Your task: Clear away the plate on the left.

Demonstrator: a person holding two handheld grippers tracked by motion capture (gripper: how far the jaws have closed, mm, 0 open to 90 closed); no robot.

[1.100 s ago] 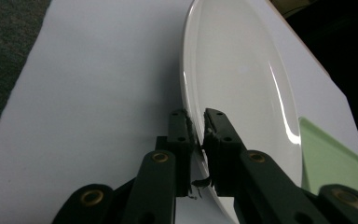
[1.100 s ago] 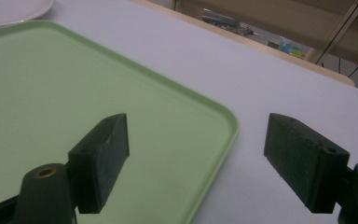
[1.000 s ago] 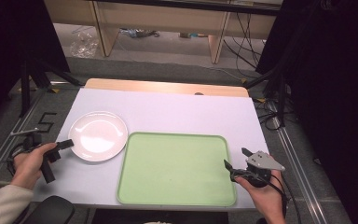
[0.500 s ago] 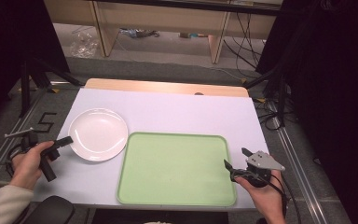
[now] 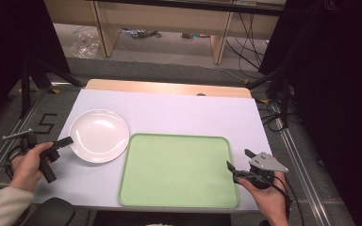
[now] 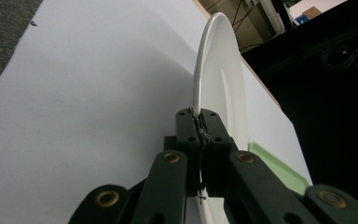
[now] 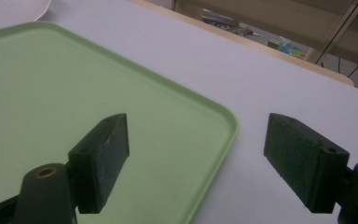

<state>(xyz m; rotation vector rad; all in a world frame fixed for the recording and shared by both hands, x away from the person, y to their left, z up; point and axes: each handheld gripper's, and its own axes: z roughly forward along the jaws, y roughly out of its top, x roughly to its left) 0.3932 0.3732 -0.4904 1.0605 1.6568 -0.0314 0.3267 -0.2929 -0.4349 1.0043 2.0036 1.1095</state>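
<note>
A white plate (image 5: 99, 135) lies on the table's left side. My left gripper (image 5: 68, 140) is at its left rim, held by a hand at the table's left edge. In the left gripper view that gripper (image 6: 199, 122) is shut on the rim of the plate (image 6: 223, 74). A light green tray (image 5: 176, 169) lies at the front centre, and nothing is on it. My right gripper (image 5: 239, 159) stands open at the tray's right edge. In the right gripper view its fingertips (image 7: 103, 154) straddle the rim of the tray (image 7: 51, 93), touching nothing.
The white tabletop (image 5: 179, 113) has bare room behind the tray and plate. A wooden strip (image 5: 169, 88) runs along the far edge. Cables (image 5: 273, 117), black stands and shelving legs sit on the floor beyond and to the right.
The left hand and its gripper have crept slightly up against the plate's rim. Plate, tray and right gripper stay where they were.
</note>
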